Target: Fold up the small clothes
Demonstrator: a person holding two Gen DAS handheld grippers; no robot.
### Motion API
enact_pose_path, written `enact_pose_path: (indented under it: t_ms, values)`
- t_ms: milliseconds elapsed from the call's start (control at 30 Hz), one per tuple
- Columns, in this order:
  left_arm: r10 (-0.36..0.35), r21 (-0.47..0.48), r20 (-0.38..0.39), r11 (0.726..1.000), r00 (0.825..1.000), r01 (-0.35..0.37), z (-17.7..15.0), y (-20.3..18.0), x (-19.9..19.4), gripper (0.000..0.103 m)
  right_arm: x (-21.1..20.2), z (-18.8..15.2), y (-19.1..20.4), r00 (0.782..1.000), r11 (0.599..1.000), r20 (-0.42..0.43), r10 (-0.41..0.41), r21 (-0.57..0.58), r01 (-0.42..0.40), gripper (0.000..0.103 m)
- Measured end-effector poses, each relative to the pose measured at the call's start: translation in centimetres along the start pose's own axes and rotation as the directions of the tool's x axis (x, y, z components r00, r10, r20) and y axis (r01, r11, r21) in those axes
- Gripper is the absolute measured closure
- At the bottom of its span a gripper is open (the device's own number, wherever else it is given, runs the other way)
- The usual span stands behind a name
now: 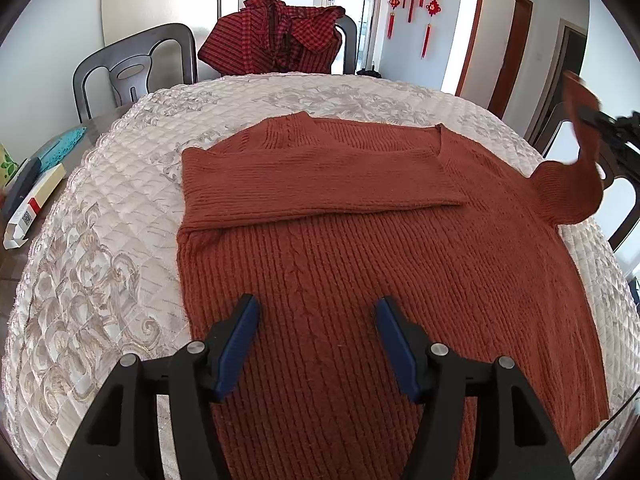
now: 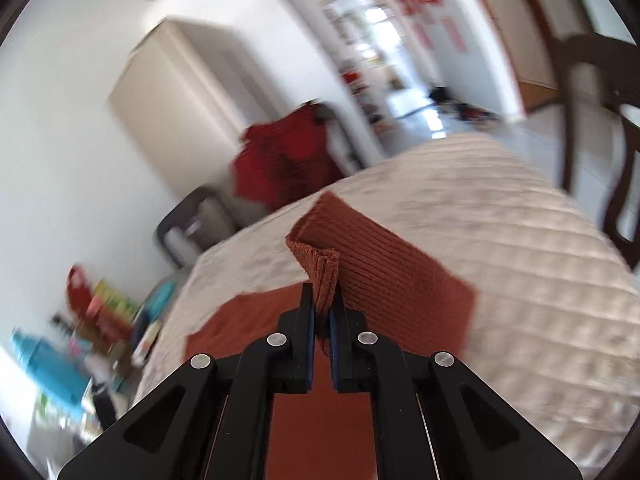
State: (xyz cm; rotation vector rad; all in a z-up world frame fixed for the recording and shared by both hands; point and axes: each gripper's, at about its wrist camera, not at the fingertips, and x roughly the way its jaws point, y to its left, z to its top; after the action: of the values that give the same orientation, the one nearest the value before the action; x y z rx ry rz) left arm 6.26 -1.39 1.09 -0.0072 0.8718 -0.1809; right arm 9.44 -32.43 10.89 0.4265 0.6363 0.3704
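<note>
A rust-brown knit sweater point(image 1: 360, 248) lies flat on the quilted table cover point(image 1: 100, 240). Its left sleeve is folded across the chest. My left gripper point(image 1: 316, 320) is open and empty, hovering over the sweater's lower body. My right gripper point(image 2: 322, 304) is shut on the cuff of the right sleeve point(image 2: 360, 256) and holds it up off the table. In the left wrist view the right gripper point(image 1: 600, 120) shows at the far right with the lifted sleeve point(image 1: 572, 184) hanging from it.
A red plaid garment point(image 1: 276, 36) hangs over a chair point(image 1: 132, 68) behind the table. Boxes point(image 1: 32, 200) and small items lie on the table's left edge. Another chair point(image 2: 600, 128) stands at the right. A doorway point(image 1: 366, 12) opens behind.
</note>
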Motion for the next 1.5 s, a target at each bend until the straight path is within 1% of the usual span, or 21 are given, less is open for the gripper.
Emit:
enact_pose_path:
  t_ms: [67, 133, 200, 267, 333, 400, 433, 467, 567, 700, 733, 800, 867, 967, 1000, 1067, 1167, 1233, 1300, 1400, 1500]
  values:
    - [-0.005, -0.005, 0.001, 1.000, 1.000, 0.005, 0.0, 0.1, 0.0, 0.038, 2.2, -1.1, 1.9, 0.998, 0.998, -0.060, 0.032, -0.046, -0.034, 0.098]
    - [-0.007, -0.007, 0.001, 1.000, 1.000, 0.007, 0.0, 0.1, 0.0, 0.038, 5.0, -3.0, 3.5, 0.986, 0.994, -0.153, 0.060, -0.086, -0.074, 0.098]
    - [-0.005, -0.005, 0.001, 1.000, 1.000, 0.005, 0.0, 0.1, -0.1, 0.038, 7.2, -4.7, 4.0, 0.968, 0.991, -0.239, 0.076, -0.091, -0.100, 0.097]
    - [-0.013, -0.011, 0.004, 1.000, 1.000, 0.013, 0.0, 0.3, -0.2, 0.038, 9.5, -6.7, 4.3, 0.936, 0.989, -0.345, 0.074, -0.096, -0.114, 0.097]
    - [-0.037, -0.027, 0.006, 0.999, 0.999, 0.037, 0.1, 0.5, -0.4, 0.038, 10.1, -8.0, 4.4, 0.922, 0.986, -0.382, 0.066, -0.115, -0.119, 0.094]
    - [-0.123, -0.077, 0.011, 0.989, 0.992, 0.124, 0.4, 0.8, -1.0, 0.038, 9.1, -8.6, 4.7, 0.923, 0.979, -0.375, 0.085, -0.141, -0.147, 0.085]
    - [-0.174, -0.099, 0.017, 0.980, 0.985, 0.174, 0.7, 0.9, -1.2, 0.038, 8.5, -8.5, 4.8, 0.925, 0.977, -0.368, 0.092, -0.147, -0.155, 0.079]
    - [-0.215, -0.109, 0.023, 0.970, 0.976, 0.216, 1.0, 0.6, -1.3, 0.038, 7.5, -8.5, 4.6, 0.929, 0.974, -0.356, 0.102, -0.153, -0.166, 0.077]
    - [-0.261, -0.092, 0.031, 0.960, 0.965, 0.263, 2.1, -0.8, -1.1, 0.038, 5.6, -8.3, 4.0, 0.940, 0.972, -0.324, 0.108, -0.162, -0.168, 0.075]
    - [-0.324, -0.091, -0.023, 0.943, 0.946, 0.321, 3.4, -2.8, 1.2, 0.039, 4.7, -9.2, 2.4, 0.943, 0.980, -0.329, 0.054, -0.163, -0.114, 0.075]
    - [-0.330, -0.096, -0.031, 0.941, 0.944, 0.326, 3.7, -3.2, 1.7, 0.040, 4.4, -9.6, 1.6, 0.941, 0.983, -0.335, 0.040, -0.154, -0.097, 0.075]
    - [-0.338, -0.104, -0.036, 0.937, 0.941, 0.333, 4.1, -3.7, 2.6, 0.056, 4.2, -10.1, 0.5, 0.940, 0.988, -0.342, 0.017, -0.137, -0.067, 0.075]
    - [-0.341, -0.121, -0.056, 0.935, 0.938, 0.332, 4.5, -4.1, 3.6, 0.066, 4.2, -10.2, -0.3, 0.940, 0.991, -0.342, 0.000, -0.123, -0.044, 0.075]
    - [-0.334, -0.113, -0.072, 0.939, 0.940, 0.325, 4.6, -4.7, 3.8, 0.092, 4.0, -10.2, -1.2, 0.943, 0.995, -0.330, 0.037, -0.079, -0.067, 0.075]
    - [-0.339, -0.102, -0.072, 0.938, 0.938, 0.331, 4.6, -4.9, 3.6, 0.094, 4.0, -10.2, -1.4, 0.944, 0.995, -0.327, 0.045, -0.073, -0.073, 0.075]
    - [-0.354, -0.070, -0.040, 0.934, 0.935, 0.350, 4.9, -5.4, 2.6, 0.095, 4.1, -10.4, -1.5, 0.945, 0.994, -0.322, 0.055, -0.069, -0.081, 0.075]
    - [-0.369, -0.024, 0.037, 0.929, 0.929, 0.370, 7.1, -5.6, 0.7, 0.095, 4.1, -10.3, -1.8, 0.945, 0.994, -0.319, 0.076, -0.047, -0.096, 0.075]
    - [-0.368, -0.009, 0.080, 0.929, 0.926, 0.370, 8.8, -5.3, 0.0, 0.095, 4.0, -10.4, -2.0, 0.944, 0.994, -0.318, 0.088, -0.034, -0.104, 0.075]
    - [-0.360, -0.004, 0.097, 0.932, 0.928, 0.362, 10.0, -4.6, 0.0, 0.095, 4.0, -10.4, -2.2, 0.944, 0.994, -0.316, 0.095, -0.026, -0.109, 0.075]
    - [-0.333, -0.031, 0.052, 0.942, 0.942, 0.335, 10.5, -3.0, 2.2, 0.095, 4.0, -10.4, -2.2, 0.944, 0.994, -0.316, 0.098, -0.024, -0.111, 0.075]
    - [-0.310, -0.083, -0.051, 0.949, 0.949, 0.305, 9.6, -1.6, 5.6, 0.095, 3.9, -10.5, -2.3, 0.943, 0.993, -0.315, 0.104, -0.017, -0.116, 0.075]
